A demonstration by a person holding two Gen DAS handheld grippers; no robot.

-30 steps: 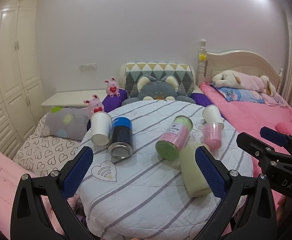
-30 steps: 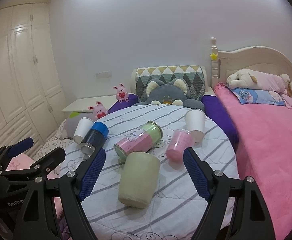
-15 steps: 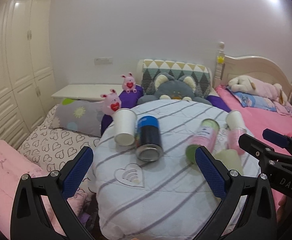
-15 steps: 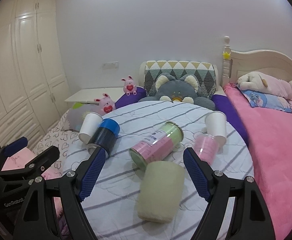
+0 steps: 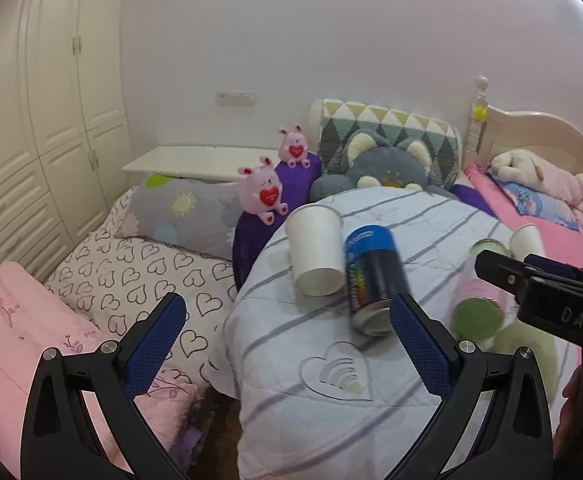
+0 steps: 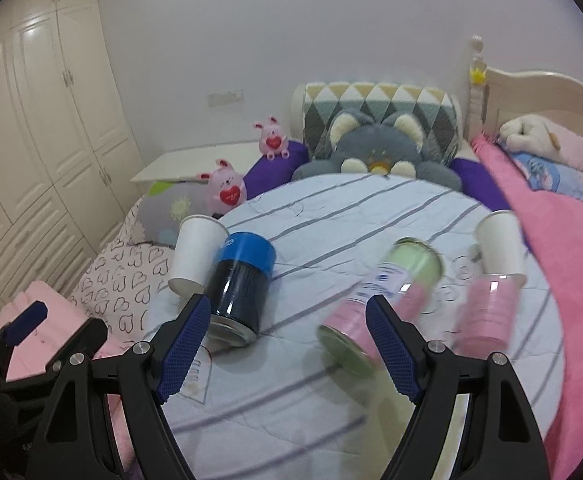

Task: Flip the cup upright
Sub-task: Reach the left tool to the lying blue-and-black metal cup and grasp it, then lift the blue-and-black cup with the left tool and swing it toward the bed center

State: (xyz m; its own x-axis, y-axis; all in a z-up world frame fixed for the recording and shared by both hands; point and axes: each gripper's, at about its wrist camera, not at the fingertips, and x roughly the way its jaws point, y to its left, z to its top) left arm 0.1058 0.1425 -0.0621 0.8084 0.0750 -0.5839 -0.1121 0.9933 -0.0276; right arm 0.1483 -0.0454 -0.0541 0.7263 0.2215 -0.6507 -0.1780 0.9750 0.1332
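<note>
Both my claws hang spread and empty over the round table with the grey-striped white cloth (image 6: 331,208).

My left claw (image 5: 287,330) has its jaws wide apart, nothing between them; my right claw (image 6: 287,342) is spread the same. I count two white paper cups: one (image 5: 316,254) lies on its side just ahead of my left claw, touching the blue-topped dark tin can (image 5: 371,280) at its right, the other (image 6: 500,242) stands mouth-down ahead-right of my right claw. One pink plastic cup (image 6: 487,312), one pink-and-green tin can (image 6: 379,300) and one pale green cup (image 5: 527,350) also lie there. Two pink plush bunnies (image 5: 261,190) sit beyond.
</note>
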